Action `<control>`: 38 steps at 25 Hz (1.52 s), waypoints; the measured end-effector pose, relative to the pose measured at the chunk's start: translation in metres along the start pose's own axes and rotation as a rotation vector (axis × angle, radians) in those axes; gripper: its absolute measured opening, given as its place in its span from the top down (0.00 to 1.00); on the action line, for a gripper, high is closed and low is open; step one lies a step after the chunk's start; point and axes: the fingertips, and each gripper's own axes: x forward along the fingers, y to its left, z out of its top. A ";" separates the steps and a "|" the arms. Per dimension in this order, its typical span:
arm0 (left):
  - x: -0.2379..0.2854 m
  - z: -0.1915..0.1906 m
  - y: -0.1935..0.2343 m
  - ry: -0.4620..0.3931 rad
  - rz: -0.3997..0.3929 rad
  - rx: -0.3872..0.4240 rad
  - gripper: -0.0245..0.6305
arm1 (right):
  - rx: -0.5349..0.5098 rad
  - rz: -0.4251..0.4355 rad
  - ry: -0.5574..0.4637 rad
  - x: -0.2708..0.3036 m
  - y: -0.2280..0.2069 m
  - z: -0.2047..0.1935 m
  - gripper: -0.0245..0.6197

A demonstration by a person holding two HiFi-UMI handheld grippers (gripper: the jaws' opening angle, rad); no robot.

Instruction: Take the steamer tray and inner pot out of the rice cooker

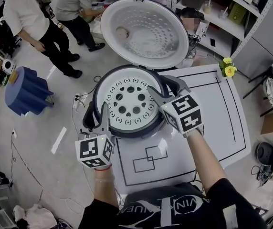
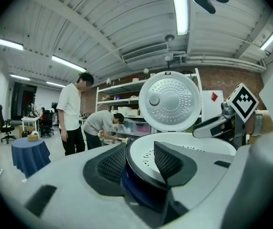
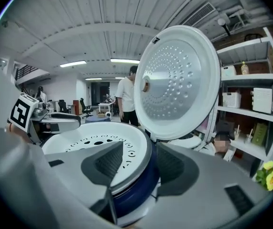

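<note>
While the rice cooker [image 1: 91, 109] stands on the white table [image 1: 222, 128] with its lid [image 1: 139, 32] swung fully up, the steamer tray [image 1: 129, 101] is seated in its mouth, perforated face upward. The inner pot [image 3: 145, 168] is visible only as a thin grey rim around the tray, and it is also in the cooker.

Left gripper [image 1: 98, 118]: positioned at the near-left edge of the cooker. Its own view shows the jaws well apart, one outside the cooker wall and one over the tray, with the rim standing between them. Neither pad presses on the rim, so nothing is held.

Right gripper [image 1: 164, 88]: positioned at the right edge of the cooker, opposite the left. Its own view shows the jaws spread wide, the inner one above the tray holes and the outer one beyond the wall. The rim lies in the gap with clearance on both sides, so nothing is gripped.

Surroundings: two people [image 1: 31, 23] stand on the floor beyond the table, one of them bending forward. A blue covered stool [image 1: 26, 89] stands to the left. Yellow flowers [image 1: 228, 68] sit at the far right corner of the table, near the shelving [image 1: 232, 13].
</note>
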 end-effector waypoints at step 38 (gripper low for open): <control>0.005 0.004 -0.013 0.053 -0.053 0.022 0.68 | -0.187 0.000 0.063 0.022 -0.014 -0.001 0.80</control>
